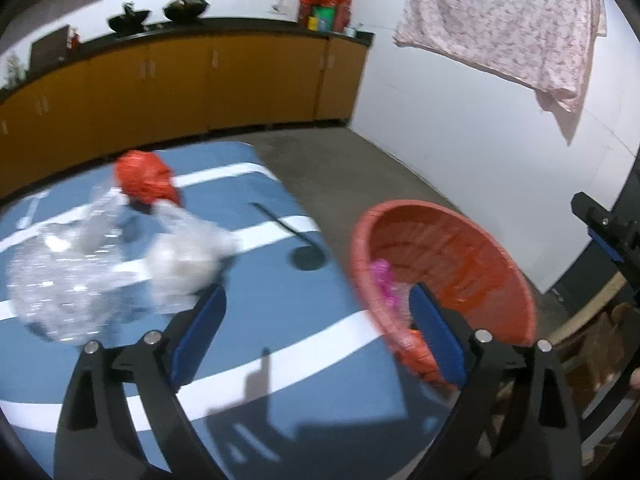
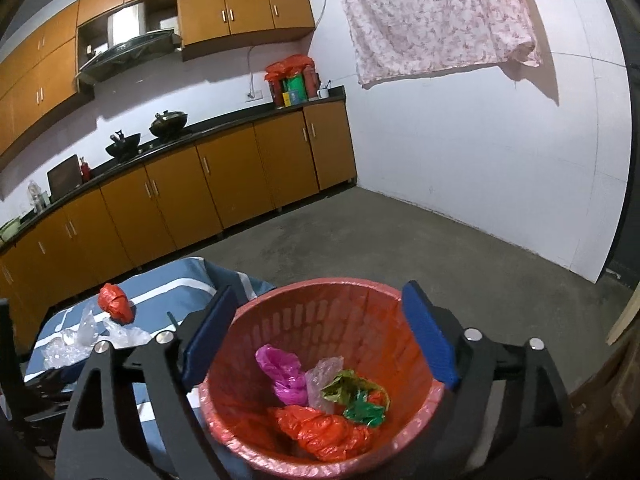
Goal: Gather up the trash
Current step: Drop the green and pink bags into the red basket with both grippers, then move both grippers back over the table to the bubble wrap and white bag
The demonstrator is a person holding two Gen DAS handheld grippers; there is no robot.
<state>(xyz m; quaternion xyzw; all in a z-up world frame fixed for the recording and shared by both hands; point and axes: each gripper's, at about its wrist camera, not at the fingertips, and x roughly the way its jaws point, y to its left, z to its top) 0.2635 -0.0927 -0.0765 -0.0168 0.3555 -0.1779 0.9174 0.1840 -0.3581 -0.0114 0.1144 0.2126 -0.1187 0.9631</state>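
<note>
The left tongs (image 1: 316, 308) stand wide open and hold nothing; their blue pads (image 1: 200, 320) hover above the blue-and-white striped tabletop (image 1: 280, 360), with the right pad in front of the red basket (image 1: 440, 240) rim. The right tongs (image 2: 320, 336) are also spread wide and empty, one pad on each side of the basket (image 2: 320, 320) mouth, not visibly touching it.

No brand, label or writing can be read anywhere; the packages on the far kitchen counter (image 2: 296, 88) are too small to make out.

Taking the basket as landmark: well to its left on the tabletop lie crumpled clear plastic wrap (image 1: 80, 272) and, just behind that, a crumpled red plastic bag (image 1: 146, 178). Between this trash and the basket lies a thin black rod ending in a round black disc (image 1: 306, 258). The basket itself is a red perforated plastic tub standing at the right edge of the tabletop. Inside it, from left to right, sit a pink bag (image 2: 282, 372), a pale translucent bag (image 2: 322, 380), and a green bag (image 2: 360, 400), with a red bag (image 2: 320, 428) in front of them. On the white wall behind and to the right of the basket hangs a pink patterned cloth (image 2: 432, 16).
</note>
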